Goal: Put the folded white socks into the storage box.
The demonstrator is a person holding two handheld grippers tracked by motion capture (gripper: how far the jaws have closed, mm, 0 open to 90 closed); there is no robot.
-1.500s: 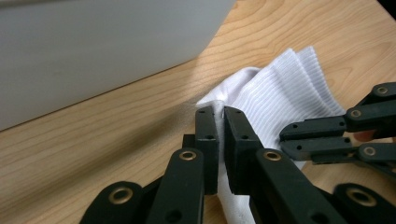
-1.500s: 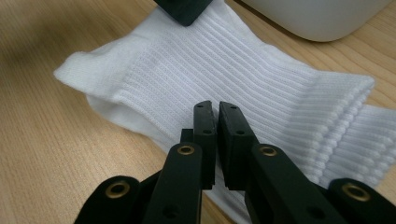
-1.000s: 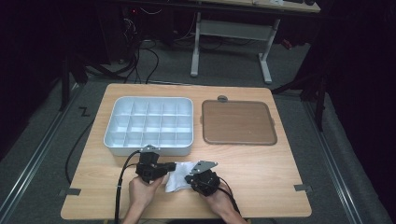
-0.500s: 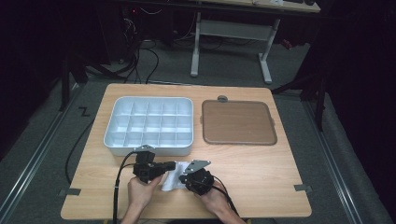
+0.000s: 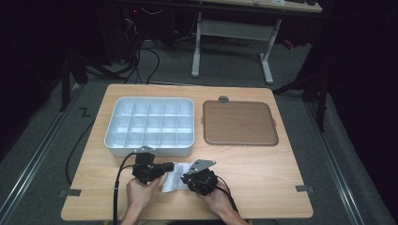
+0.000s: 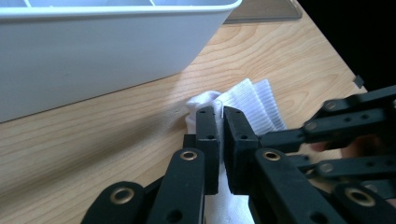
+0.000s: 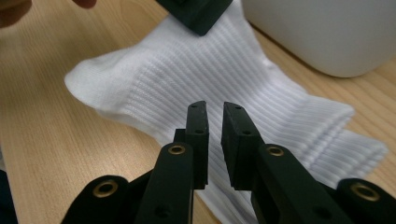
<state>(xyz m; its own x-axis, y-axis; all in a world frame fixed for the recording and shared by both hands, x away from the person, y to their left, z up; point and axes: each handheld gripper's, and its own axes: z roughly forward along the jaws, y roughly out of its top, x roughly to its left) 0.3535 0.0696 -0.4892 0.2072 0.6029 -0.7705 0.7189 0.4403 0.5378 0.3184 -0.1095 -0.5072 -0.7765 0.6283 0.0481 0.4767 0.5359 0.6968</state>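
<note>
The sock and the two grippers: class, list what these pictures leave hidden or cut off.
- Sock, high view: both ends covered by the left gripper and right gripper.
- Sock, right gripper view: lower part hidden behind the jaws.
- Sock, left gripper view: whether one layer or more is pinched is hidden.
- Tray, left gripper view: top cut off by the edge.

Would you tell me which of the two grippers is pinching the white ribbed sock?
The left gripper: its jaws clamp the white ribbed sock, while the right gripper has just loosened.
</note>
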